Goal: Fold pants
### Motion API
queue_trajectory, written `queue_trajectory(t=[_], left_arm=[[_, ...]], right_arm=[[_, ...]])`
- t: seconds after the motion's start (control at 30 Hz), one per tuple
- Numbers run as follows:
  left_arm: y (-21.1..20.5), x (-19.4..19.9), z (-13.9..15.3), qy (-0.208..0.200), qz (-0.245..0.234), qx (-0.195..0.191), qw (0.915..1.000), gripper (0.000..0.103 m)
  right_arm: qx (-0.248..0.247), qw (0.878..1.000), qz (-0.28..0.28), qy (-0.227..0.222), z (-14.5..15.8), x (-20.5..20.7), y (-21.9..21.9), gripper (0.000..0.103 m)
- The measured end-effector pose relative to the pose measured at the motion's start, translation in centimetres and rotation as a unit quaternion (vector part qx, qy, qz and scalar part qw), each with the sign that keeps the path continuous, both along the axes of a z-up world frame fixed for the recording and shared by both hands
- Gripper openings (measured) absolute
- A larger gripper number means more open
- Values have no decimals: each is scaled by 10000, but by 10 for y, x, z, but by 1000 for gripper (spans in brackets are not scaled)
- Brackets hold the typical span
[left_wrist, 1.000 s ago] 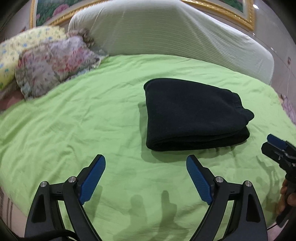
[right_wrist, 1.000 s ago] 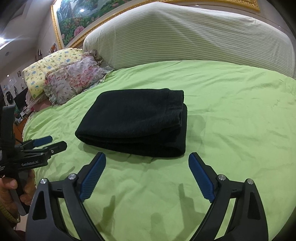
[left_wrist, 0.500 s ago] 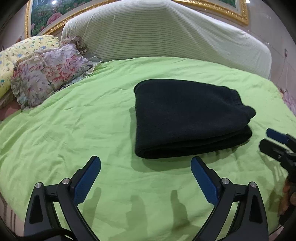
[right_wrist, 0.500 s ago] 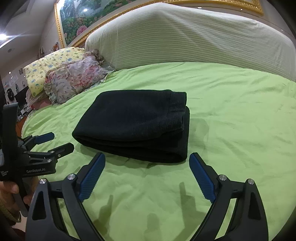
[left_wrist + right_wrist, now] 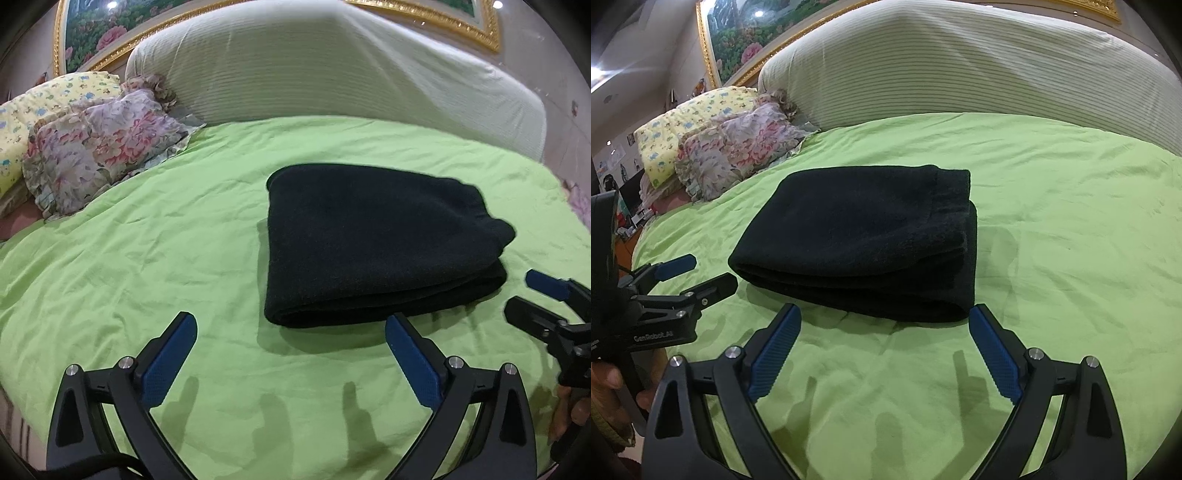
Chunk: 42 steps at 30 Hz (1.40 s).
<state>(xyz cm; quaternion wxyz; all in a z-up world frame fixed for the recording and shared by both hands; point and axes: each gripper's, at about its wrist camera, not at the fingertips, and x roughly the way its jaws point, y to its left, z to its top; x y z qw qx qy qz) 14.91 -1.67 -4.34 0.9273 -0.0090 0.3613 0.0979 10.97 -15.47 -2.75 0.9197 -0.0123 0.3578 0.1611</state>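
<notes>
The black pants [image 5: 373, 243] lie folded into a thick, roughly square bundle near the middle of the bed [image 5: 147, 258], on its lime-green sheet. The stacked layers show along the bundle's near edge, and the right wrist view shows a hemmed band at its right end [image 5: 955, 199].

The left gripper [image 5: 291, 328] hovers just short of the pants' near edge, its jaws spread wide with nothing between them; its right blue pad [image 5: 413, 362] is close to the bundle's near edge, though contact cannot be judged. The right gripper [image 5: 884, 325] sits in front of the pants too, jaws likewise released and empty, one pad near each end of the bundle's front fold. Each gripper shows in the other's view: the right one to the right of the pants [image 5: 546, 310], the left one to their left [image 5: 683, 284], both with a gap between the fingers.

The sheet is lightly creased, with finger shadows falling on it in front of the pants. Beyond the pants stands a large padded headboard under a pale ribbed cover [image 5: 979, 62]. To the left of the pants, at the bed's edge, lie a floral pillow [image 5: 99, 147] and a yellow printed pillow [image 5: 687, 122] behind it. Above the headboard hangs a gold-framed flower painting [image 5: 738, 40]. Far left of the pants, the right wrist view shows a cluttered room corner, too small to read.
</notes>
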Motion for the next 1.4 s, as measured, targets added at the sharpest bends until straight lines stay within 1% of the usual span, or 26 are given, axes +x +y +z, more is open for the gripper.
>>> queue_trajectory(t=[0.07,0.1,0.17,0.37,0.47,0.57,0.67,0.73,0.87,1.0,1.33,1.4], left_arm=[[-1,0,-1,55,114,104,9999,102],[-2,0,-1,110,213,241,9994,102],[-5,0,0,156,252,452,9985,102],[-2,-7,5,33,164,263,9995,102],[0,-9,10,-122,129,164,9997,103],[0,-8,11,-244,90,143,9996,103],[4,-9,10,-363,150,-21,9992,103],[4,-9,9,-330,216,-10,9992,103],[3,-10,11,-419,255,34,9988,103],[2,-9,10,-441,144,-59,9989,103],[1,-6,9,-472,159,-4,9988,103],[2,-7,10,-535,181,7,9984,103]], right_arm=[[-62,10000,31,5,0,0,2,92],[-79,10000,53,9,0,-1,3,92],[-98,9999,81,2,0,-1,4,93],[-150,9997,169,-57,3,-3,11,93],[-171,9996,216,-94,5,-4,12,93],[-146,9996,198,-126,7,-3,10,93],[-124,9997,163,-144,8,-3,7,93],[-103,9998,134,-143,8,-4,5,93],[-68,9997,112,-191,9,-2,2,93],[-13,9997,55,-234,8,-1,0,94],[-27,9996,106,-246,7,-1,4,94],[-45,9996,114,-236,6,0,6,94]])
